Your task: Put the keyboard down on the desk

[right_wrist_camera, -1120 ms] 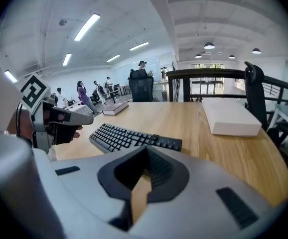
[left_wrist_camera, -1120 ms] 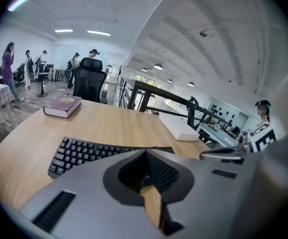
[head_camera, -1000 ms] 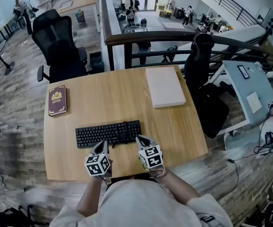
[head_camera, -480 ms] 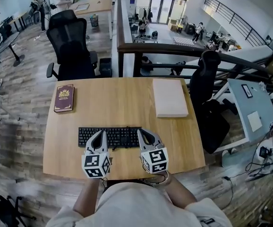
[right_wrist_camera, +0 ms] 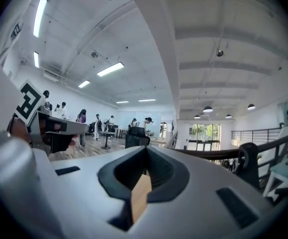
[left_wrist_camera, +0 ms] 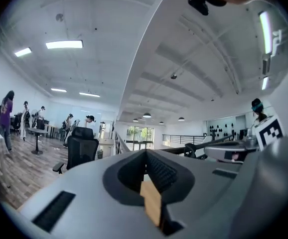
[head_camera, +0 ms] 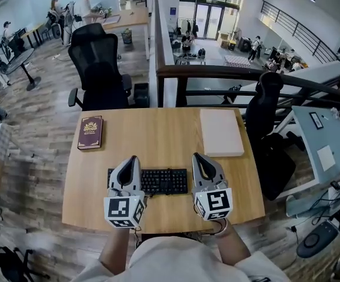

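in the head view a maroon book [head_camera: 90, 133] lies near the left edge of the desk [head_camera: 158, 128], at about ten o'clock from the keyboard. the left gripper [head_camera: 132, 161] is held over the desk's near side. its marker cube hides the hand behind it, and its body covers the left part of the black keyboard [head_camera: 165, 181]. the keyboard lies flat on the wood, parallel to the near edge and in neither grip. the left gripper view shows jaws closed tip to tip with nothing between them, only a sliver of wood through the gap behind. the right gripper [head_camera: 199, 158] is at the keyboard's three o'clock, and whether it overlaps that end is hard to tell. its own view shows jaws pressed together, empty. a white flat box [head_camera: 221, 132] lies at one o'clock. both forearms are cut off at the frame's bottom.
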